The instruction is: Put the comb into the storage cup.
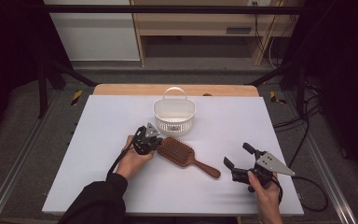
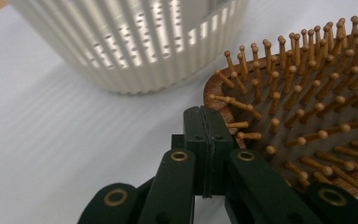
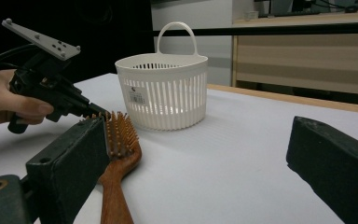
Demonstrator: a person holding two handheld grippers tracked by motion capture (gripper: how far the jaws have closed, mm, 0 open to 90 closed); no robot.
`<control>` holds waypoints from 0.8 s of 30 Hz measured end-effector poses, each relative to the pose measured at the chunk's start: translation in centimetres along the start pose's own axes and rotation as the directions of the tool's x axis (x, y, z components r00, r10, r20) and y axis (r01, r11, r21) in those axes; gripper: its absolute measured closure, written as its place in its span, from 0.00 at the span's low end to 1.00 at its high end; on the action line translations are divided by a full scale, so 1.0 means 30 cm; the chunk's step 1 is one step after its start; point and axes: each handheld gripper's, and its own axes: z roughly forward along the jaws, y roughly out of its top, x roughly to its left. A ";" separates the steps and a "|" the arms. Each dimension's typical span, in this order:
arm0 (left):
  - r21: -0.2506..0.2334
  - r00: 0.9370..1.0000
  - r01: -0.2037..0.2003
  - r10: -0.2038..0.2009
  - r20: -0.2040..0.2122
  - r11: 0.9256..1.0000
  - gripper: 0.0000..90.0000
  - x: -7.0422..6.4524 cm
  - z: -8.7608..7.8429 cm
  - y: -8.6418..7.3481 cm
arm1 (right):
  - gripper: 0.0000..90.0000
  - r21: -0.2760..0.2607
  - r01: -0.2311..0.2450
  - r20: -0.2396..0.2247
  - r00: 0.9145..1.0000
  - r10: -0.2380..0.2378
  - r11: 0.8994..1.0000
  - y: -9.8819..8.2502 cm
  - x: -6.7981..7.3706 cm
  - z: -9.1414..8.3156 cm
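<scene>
Touching hairbrush rim, apparently: closed L gripper; R gripper wide, empty.

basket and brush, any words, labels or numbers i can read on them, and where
No text can be read.
A small white sticker on the wall of the white basket: print too small and blurred to read.
Wooden hairbrush: no lettering visible.
</scene>
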 end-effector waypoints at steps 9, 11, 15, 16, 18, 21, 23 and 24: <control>-0.007 0.999 -0.021 0.021 0.028 1.000 1.00 -0.059 0.014 0.020 | 0.06 0.031 -0.006 -0.003 1.000 0.007 1.000 0.005 0.004 -0.001; -0.006 0.999 -0.026 0.026 0.033 1.000 1.00 -0.069 0.016 0.024 | 0.06 0.033 -0.011 -0.004 1.000 0.011 0.999 0.006 0.005 -0.001; -0.008 0.998 -0.039 0.039 0.046 0.999 1.00 -0.089 0.019 0.029 | 0.06 0.033 -0.017 -0.004 1.000 0.017 0.999 0.006 0.004 -0.004; -0.008 0.998 -0.040 0.041 0.049 0.999 1.00 -0.093 0.020 0.030 | 0.06 0.034 -0.017 -0.002 1.000 0.017 0.999 0.006 0.004 -0.004; -0.009 0.997 -0.043 0.044 0.056 0.999 1.00 -0.103 0.021 0.032 | 0.06 0.035 -0.017 -0.003 1.000 0.017 0.999 0.005 0.003 -0.003; -0.011 0.996 -0.047 0.048 0.069 0.999 1.00 -0.119 0.026 0.036 | 0.06 0.036 -0.019 -0.005 1.000 0.019 0.999 0.005 0.003 -0.003; -0.008 0.996 -0.052 0.052 0.077 0.999 1.00 -0.130 0.031 0.039 | 0.06 0.040 -0.022 -0.010 1.000 0.022 0.999 0.006 0.002 -0.004; -0.007 0.995 -0.056 0.056 0.080 0.998 1.00 -0.134 0.033 0.040 | 0.06 0.043 -0.023 -0.011 1.000 0.023 0.999 0.005 0.001 -0.004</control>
